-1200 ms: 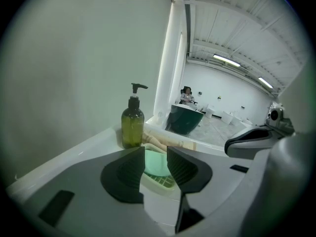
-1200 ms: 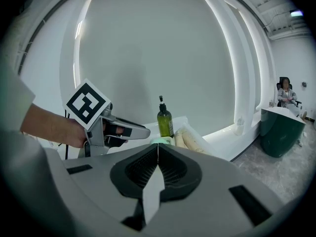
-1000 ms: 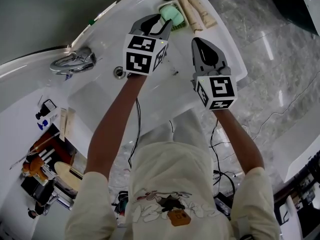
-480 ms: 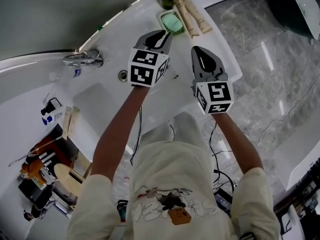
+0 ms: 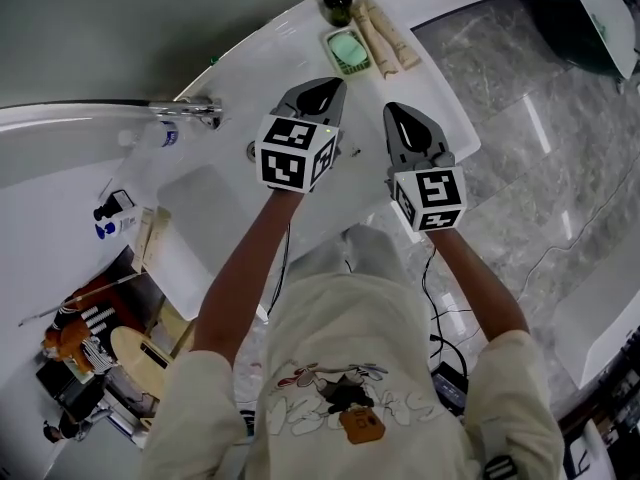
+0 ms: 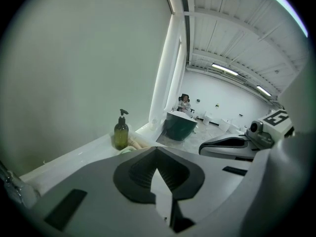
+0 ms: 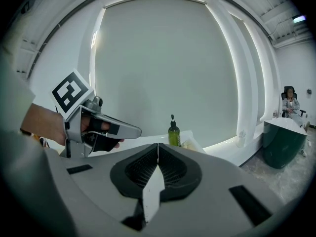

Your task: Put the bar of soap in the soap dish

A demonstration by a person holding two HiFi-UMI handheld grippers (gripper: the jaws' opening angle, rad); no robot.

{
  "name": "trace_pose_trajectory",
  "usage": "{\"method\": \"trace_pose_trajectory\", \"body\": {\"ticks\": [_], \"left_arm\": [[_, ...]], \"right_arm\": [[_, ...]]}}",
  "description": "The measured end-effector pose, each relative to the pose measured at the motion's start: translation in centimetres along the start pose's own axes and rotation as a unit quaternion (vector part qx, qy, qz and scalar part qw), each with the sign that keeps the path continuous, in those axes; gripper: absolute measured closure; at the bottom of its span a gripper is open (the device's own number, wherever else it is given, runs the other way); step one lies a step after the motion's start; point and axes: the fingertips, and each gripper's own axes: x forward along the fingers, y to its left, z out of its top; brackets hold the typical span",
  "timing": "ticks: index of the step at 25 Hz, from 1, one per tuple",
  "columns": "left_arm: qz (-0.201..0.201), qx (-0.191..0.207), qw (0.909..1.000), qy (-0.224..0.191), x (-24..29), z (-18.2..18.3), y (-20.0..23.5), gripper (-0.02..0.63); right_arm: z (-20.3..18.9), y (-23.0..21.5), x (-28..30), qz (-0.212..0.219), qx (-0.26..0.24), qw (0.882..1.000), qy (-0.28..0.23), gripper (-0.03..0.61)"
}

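Observation:
The green bar of soap [image 5: 349, 49] lies in the pale soap dish [image 5: 327, 37] at the far end of the white counter in the head view. My left gripper [image 5: 324, 85] hangs short of the dish, apart from it. Its jaws have just been closing and now meet with nothing between them [image 6: 157, 149]. My right gripper [image 5: 398, 110] hovers beside it, to the right, also shut and empty [image 7: 158, 145]. In the left gripper view a sliver of the dish [image 6: 125, 151] shows just past my jaws, below the bottle.
A dark green pump bottle [image 5: 337, 1] stands behind the dish, with two beige tubes [image 5: 386, 28] to its right. A chrome faucet [image 5: 190, 108] and the basin drain [image 5: 252, 150] lie left of the grippers. The counter edge drops to a marble floor [image 5: 520, 118] on the right.
Both grippers have lifted and drawn back from the soap dish. The left jaws, open at the dish a second ago, have shut empty; the soap stays in the dish.

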Motion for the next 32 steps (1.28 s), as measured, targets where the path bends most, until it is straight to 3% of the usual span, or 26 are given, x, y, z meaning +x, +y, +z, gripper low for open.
{"method": "trace_pose_trajectory", "body": {"ticks": [9, 20, 32], "left_arm": [[-0.005, -0.013, 0.9996, -0.023, -4.6, 0.6, -2.0, 0.604], [-0.035, -0.002, 0.9982, -0.049, -9.9, 2.5, -5.4, 0.604], [-0.05, -0.007, 0.9956, -0.08, -14.4, 3.6, -7.8, 0.604]], "right_arm": [[1.3, 2.1, -3.2, 0.024, -0.027, 0.999, -0.008, 0.571], [4.9, 3.3, -8.2, 0.057, 0.021, 0.998, -0.035, 0.572], [7.5, 5.8, -11.6, 0.09, -0.014, 0.994, -0.056, 0.572]]}}
